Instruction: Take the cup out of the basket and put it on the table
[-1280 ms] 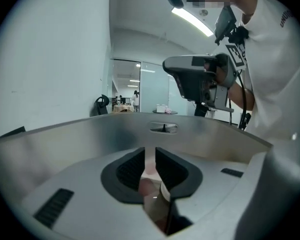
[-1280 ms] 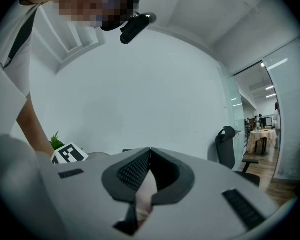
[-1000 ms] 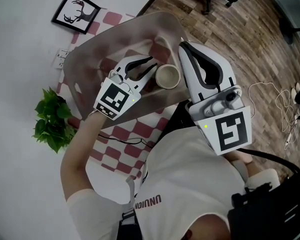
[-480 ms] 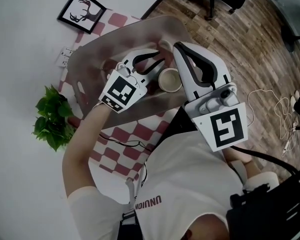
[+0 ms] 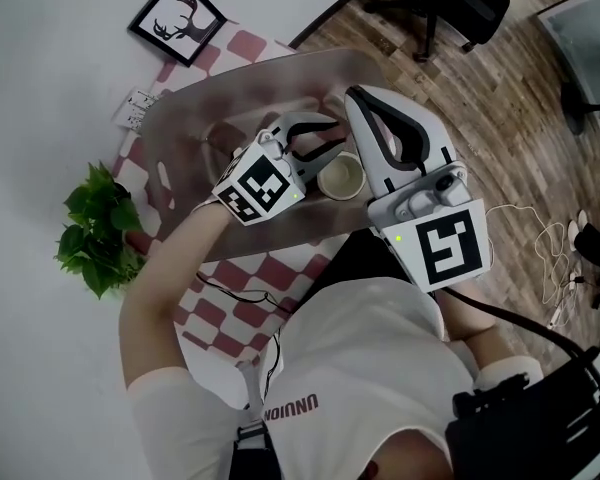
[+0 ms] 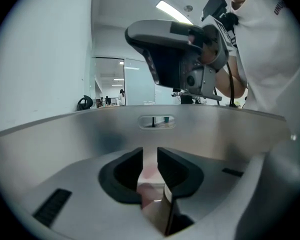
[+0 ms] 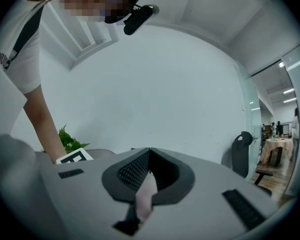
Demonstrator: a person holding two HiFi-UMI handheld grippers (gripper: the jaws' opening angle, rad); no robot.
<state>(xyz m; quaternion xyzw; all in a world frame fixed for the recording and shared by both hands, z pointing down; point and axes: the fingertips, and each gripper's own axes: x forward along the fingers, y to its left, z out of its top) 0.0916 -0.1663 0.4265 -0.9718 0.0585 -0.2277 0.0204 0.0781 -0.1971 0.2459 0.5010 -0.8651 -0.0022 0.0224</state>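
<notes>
As both hand-held tools sat at the translucent grey plastic basket (image 5: 175, 133), the small beige cup (image 5: 341, 176) stood upright inside it, mouth up. Cup was nr the basket wall on the person's side, between the two tools.

Left gripper (image 5: 322, 138): reached down into basket from the L. Its own view showed fingers a narrow gap apart, nothing clearly clamped. Thru the gap: pale pink blur of basket floor. Low in the gap, a brownish sliver, cd not identify. In head view its nearer finger lay just beside the cup rim; touching or not, cd not tell. Ahead of it was the far basket wall w/ an oblong handle slot (image 6: 155, 121).

Right gripper (image 5: 354, 98): on the cup's R side, raised above basket rim (left gripper view showed it overhead). Tips were together, nothing held. Its view pointed at a plain white wall (image 7: 165, 84).

Surroundings: basket sat on a table w/ red-and-white chequered cloth (image 5: 270, 268). Green leafy plant (image 5: 95, 228) was at the table's L edge. Black-framed stag picture (image 5: 177, 18) was beyond basket, against a white surface. Wood-plank floor (image 5: 480, 98) lay to the R.
</notes>
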